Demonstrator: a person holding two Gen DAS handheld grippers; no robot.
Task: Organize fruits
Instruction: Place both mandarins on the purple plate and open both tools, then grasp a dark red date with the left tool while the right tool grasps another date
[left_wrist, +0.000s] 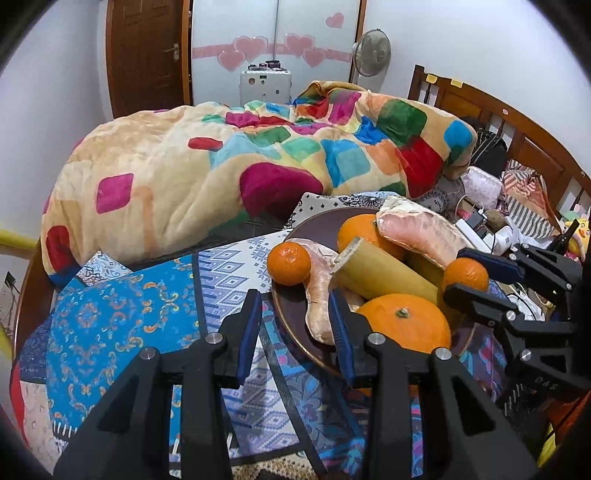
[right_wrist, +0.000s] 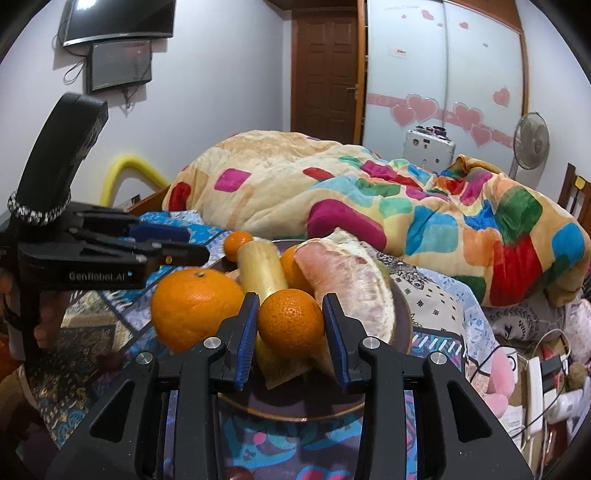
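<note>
Right gripper (right_wrist: 290, 325) clamped on small orange (right_wrist: 290, 323) above crowded plate (right_wrist: 280, 406); left gripper (left_wrist: 295, 332) parted, empty, seemingly straddling the plate's near rim, bare cloth (left_wrist: 122, 317) leftward, blanket (left_wrist: 207, 162) beyond.

We carry two black grippers (right_wrist: 290, 325) with blue ribbed pads (right_wrist: 246, 338), silver screws (right_wrist: 213, 342), white "GenRobot.AI" lettering (right_wrist: 99, 275).

Ahead of our claws we see a bed heaped with a colourful blanket (left_wrist: 229, 162). Beyond it stand pale walls, a brown wooden door (right_wrist: 323, 74), and a frosted wardrobe with pink hearts (right_wrist: 443, 74). A standing fan (left_wrist: 371, 53) stands far right; two dark screens (right_wrist: 118, 37) hang upper left.
</note>
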